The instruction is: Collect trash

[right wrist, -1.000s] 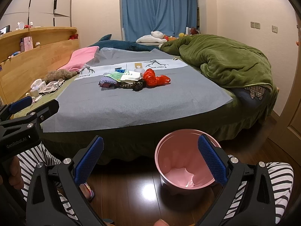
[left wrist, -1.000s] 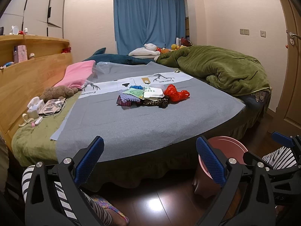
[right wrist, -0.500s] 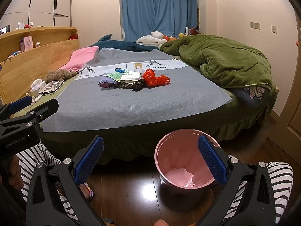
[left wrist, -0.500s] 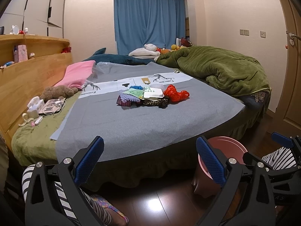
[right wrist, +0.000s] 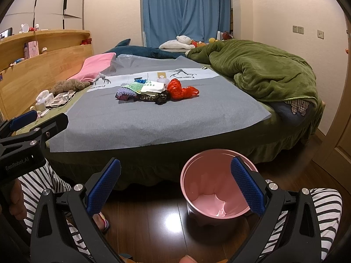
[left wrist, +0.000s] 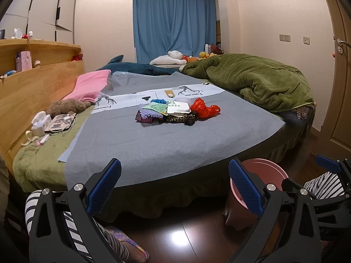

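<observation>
A pile of trash (left wrist: 173, 112) lies in the middle of the grey sheet (left wrist: 153, 144) on the bed: a red plastic bag (left wrist: 204, 109), a white box, purple and green wrappers. It also shows in the right wrist view (right wrist: 153, 91). A pink bin (right wrist: 210, 188) stands on the floor by the bed's near edge, empty; it also shows in the left wrist view (left wrist: 263, 171). My left gripper (left wrist: 174, 188) is open and empty, low before the bed. My right gripper (right wrist: 175, 186) is open and empty, above the floor beside the bin.
A green duvet (left wrist: 252, 81) is heaped on the bed's right side. A pink pillow (left wrist: 92, 83), a brown plush toy (left wrist: 65, 107) and chargers (left wrist: 52, 125) lie at the left by the wooden headboard (left wrist: 33, 87). A door (left wrist: 342, 87) is at the right. My striped legs are below.
</observation>
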A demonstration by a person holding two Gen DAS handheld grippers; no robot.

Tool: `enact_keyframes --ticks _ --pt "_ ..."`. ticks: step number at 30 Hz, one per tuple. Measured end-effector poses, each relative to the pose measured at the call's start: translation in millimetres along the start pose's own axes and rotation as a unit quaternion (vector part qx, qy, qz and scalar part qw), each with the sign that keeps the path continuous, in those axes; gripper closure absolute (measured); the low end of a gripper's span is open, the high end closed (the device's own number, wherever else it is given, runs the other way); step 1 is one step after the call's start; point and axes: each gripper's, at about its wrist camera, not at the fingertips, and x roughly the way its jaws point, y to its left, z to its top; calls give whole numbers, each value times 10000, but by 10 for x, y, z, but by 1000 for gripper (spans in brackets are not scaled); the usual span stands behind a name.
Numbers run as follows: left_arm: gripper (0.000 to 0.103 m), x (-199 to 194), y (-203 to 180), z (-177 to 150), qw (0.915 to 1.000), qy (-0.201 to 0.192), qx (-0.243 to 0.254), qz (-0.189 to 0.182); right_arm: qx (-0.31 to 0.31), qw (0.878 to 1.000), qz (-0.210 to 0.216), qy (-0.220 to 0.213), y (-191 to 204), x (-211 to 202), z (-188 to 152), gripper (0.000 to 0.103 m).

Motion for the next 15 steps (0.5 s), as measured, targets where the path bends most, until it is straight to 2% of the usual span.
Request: enact_keyframes --ticks 15 --pt "8 -5 -40 4 10000 -7 5 0 -8 10000 -3 2 -12 -14 -17 5"
